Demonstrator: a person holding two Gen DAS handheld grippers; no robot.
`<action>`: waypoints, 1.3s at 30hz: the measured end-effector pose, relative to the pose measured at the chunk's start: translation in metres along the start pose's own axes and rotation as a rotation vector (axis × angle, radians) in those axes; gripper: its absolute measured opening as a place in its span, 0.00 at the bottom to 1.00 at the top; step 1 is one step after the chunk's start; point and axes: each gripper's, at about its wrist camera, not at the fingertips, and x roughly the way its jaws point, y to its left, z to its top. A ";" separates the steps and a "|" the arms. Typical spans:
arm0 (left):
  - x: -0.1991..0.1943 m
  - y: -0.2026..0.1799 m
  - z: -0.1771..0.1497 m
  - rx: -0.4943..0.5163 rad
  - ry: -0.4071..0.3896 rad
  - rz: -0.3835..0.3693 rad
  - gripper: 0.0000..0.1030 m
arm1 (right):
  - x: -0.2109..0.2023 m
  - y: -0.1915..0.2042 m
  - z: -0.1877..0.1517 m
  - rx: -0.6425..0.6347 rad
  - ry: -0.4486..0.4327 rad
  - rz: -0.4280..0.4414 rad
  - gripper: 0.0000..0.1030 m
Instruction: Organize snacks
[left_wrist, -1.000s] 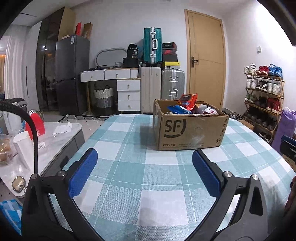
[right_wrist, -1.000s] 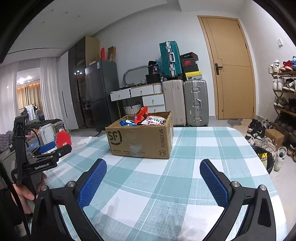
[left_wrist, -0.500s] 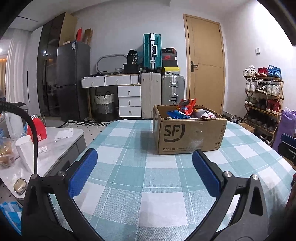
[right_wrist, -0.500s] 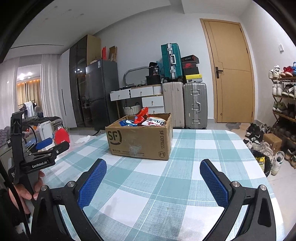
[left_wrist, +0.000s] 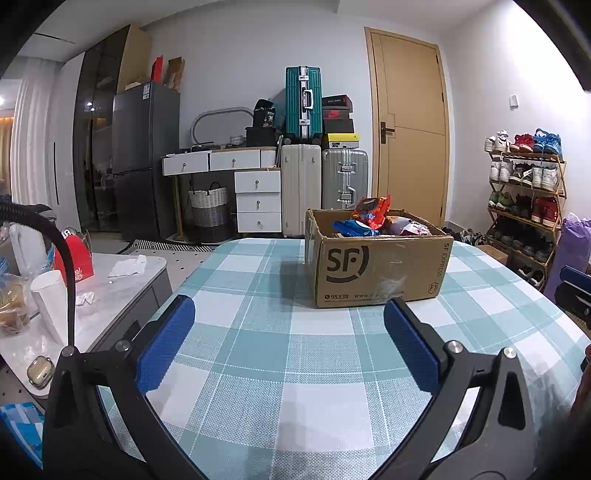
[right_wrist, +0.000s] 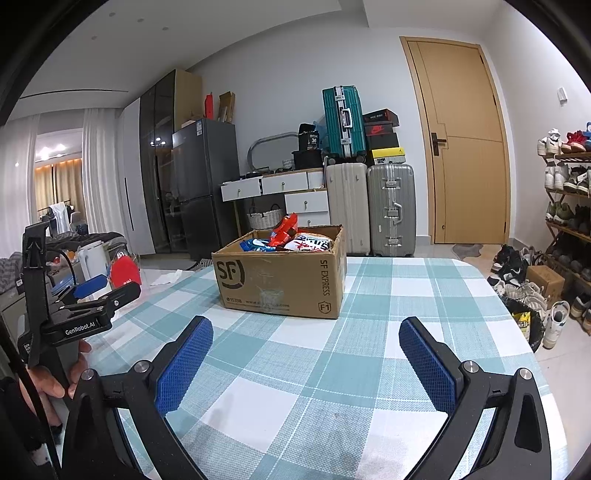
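A cardboard SF box stands on the teal checked tablecloth, filled with snack bags: a red bag, a blue one and a white one. It also shows in the right wrist view. My left gripper is open and empty, held above the cloth well short of the box. My right gripper is open and empty, also short of the box. The left gripper's body shows at the left of the right wrist view.
A white side table with a cup, a red bag and clutter stands to the left. A shoe rack and shoes on the floor are to the right. Suitcases, drawers and a door are behind.
Both views have tilted up slightly, so the box sits lower in frame. Both grippers stay open and empty.
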 end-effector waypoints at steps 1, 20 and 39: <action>0.001 0.000 0.000 0.000 0.000 0.000 0.99 | 0.000 0.000 0.000 0.000 0.000 0.000 1.00; 0.000 0.000 0.000 0.001 0.000 -0.003 0.99 | 0.000 0.000 0.000 0.001 0.000 0.000 1.00; 0.001 -0.001 -0.002 0.004 0.001 -0.008 0.99 | 0.000 0.000 0.000 0.001 0.000 0.000 1.00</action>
